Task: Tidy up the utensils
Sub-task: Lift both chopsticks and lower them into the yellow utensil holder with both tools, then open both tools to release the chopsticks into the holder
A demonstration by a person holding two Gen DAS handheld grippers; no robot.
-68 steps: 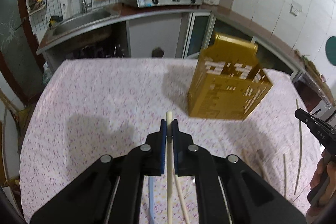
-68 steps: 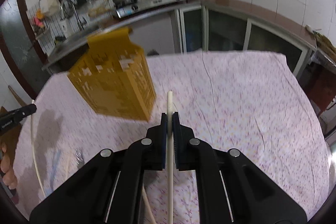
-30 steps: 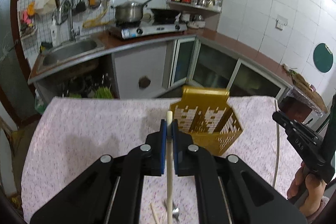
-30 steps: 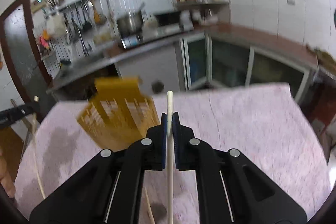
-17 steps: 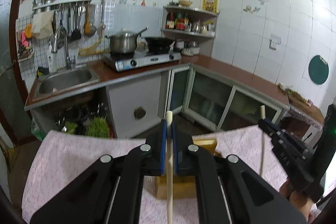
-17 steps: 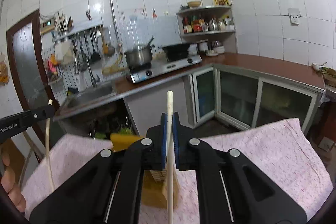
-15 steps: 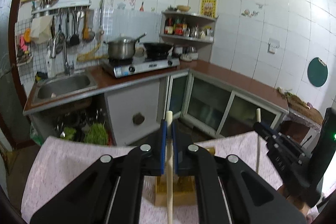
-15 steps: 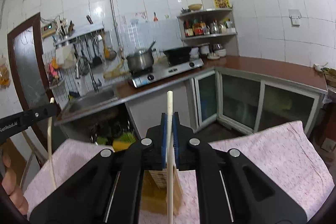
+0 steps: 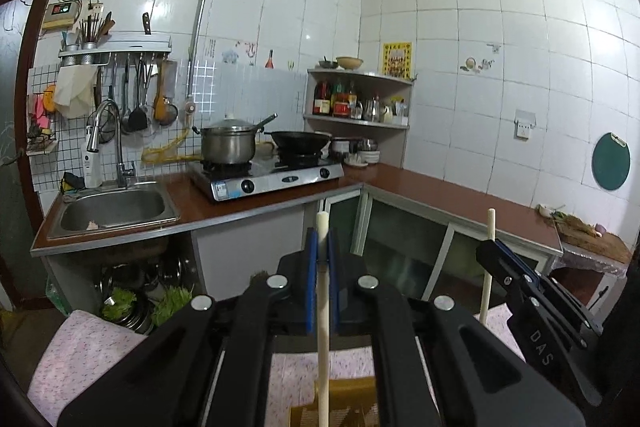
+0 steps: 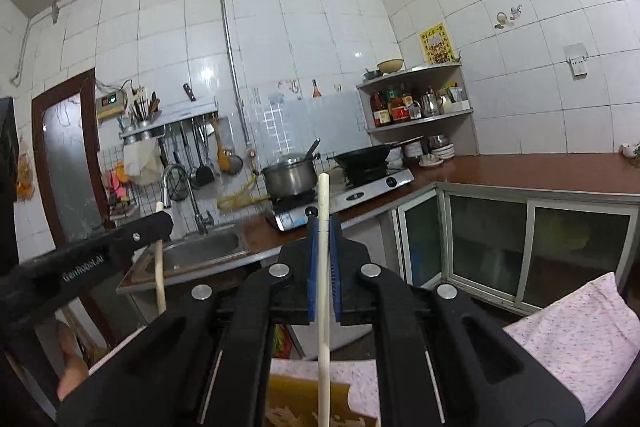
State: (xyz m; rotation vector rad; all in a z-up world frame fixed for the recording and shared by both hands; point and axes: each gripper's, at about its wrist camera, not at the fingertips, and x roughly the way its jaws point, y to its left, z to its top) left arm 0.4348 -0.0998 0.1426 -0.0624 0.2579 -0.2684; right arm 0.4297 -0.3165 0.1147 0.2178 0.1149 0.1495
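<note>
While claws grip chopsticks | gold holder (image 9: 340, 403) below | contents hidden

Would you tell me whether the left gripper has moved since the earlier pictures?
Yes. The left gripper has risen and tilted up: the holder has dropped to the frame's bottom.

Both grippers are black with blue pads: the left gripper (image 9: 322, 255) and the right gripper (image 10: 324, 239) each clamp a cream chopstick (image 9: 323, 327). At the bottom centre sits a mustard-gold holder (image 9: 340, 403) with a pierced lattice pattern. The tablecloth (image 10: 576, 327) is pale pink with tiny purple speckles. Behind, the wall tiles (image 9: 460, 27) are glossy white, the countertop (image 10: 540, 171) reddish brown.
</note>
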